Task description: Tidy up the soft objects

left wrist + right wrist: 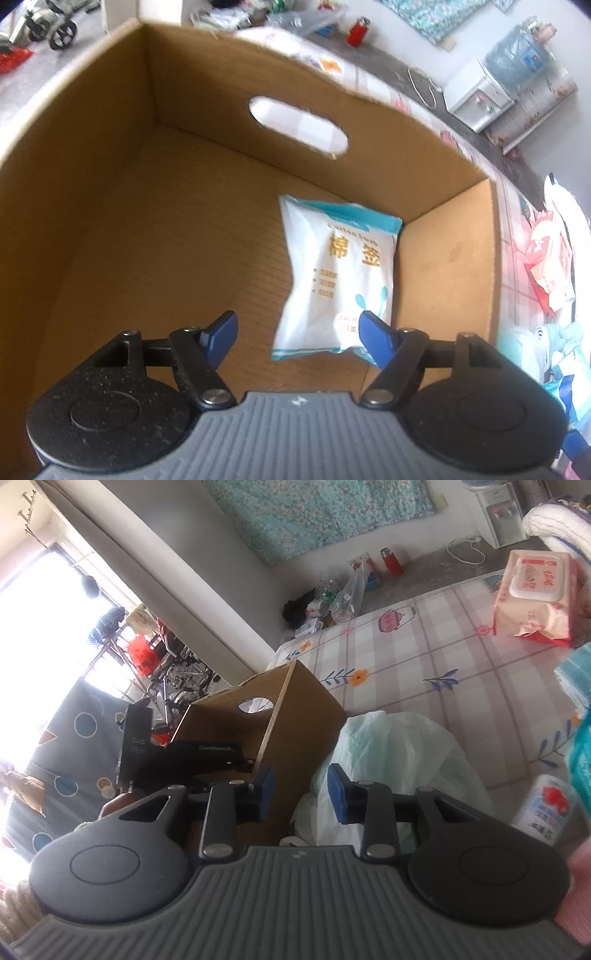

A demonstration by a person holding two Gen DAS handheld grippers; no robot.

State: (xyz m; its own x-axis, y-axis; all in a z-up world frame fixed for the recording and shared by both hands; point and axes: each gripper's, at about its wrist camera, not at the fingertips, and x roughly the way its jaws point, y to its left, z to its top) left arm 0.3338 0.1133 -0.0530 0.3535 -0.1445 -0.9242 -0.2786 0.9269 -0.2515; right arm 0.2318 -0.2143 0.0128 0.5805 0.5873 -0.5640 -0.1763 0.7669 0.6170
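Note:
A white and teal cotton swab pack (334,273) lies flat on the floor of an open cardboard box (110,177), near its right wall. My left gripper (297,338) hovers inside the box just above the pack's near end, open and empty. In the right wrist view the same box (295,716) stands on a checked floral mat (424,664), with the left gripper's black body reaching into it. My right gripper (301,794) is open and empty, held over a pale green plastic bag (391,753) beside the box.
A pink wet-wipe pack (532,594) lies far right on the mat. A white bottle with a red flower label (543,808) and teal packs (580,716) sit at the right edge. Red-and-white packs (550,258) lie outside the box. A water dispenser (495,509) stands by the wall.

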